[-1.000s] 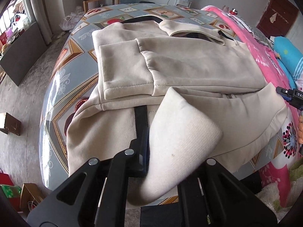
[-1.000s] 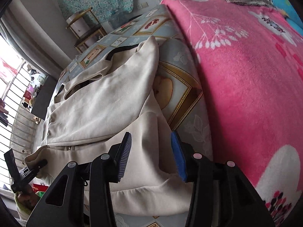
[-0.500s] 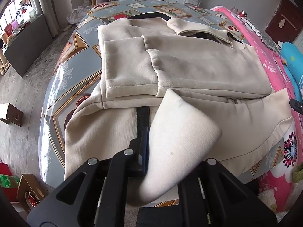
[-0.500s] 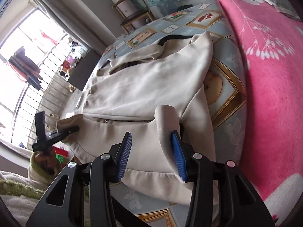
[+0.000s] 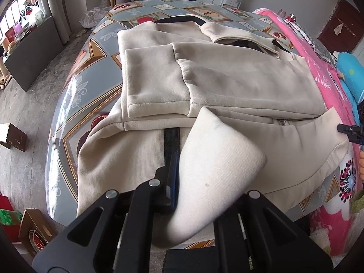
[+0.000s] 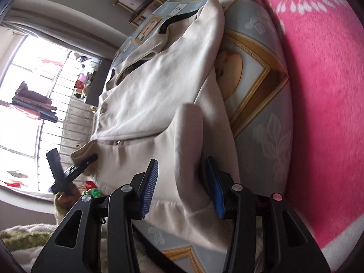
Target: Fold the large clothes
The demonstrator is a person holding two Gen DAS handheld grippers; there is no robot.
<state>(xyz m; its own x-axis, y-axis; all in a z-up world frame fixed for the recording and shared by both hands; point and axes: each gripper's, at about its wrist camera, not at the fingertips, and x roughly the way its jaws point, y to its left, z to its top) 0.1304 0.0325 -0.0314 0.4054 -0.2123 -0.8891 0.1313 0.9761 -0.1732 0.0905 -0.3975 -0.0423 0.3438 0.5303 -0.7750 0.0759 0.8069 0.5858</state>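
jacket (image 5: 227,84) flat on table (image 5: 75,91), long axis running away from both grippers | hem at near edge | left gripper (image 5: 179,182) clamped on hem corner | right gripper (image 6: 182,186) jaws apart, hem fold between, not pinched | right must close first

- Daylight, bright; window (image 6: 29,104) blown out at left in right wrist view.
- Glare on glossy surface (image 5: 68,104).
- Pink blanket (image 6: 329,91) motion-blurred.
- Fisheye bends edges, dark corners.
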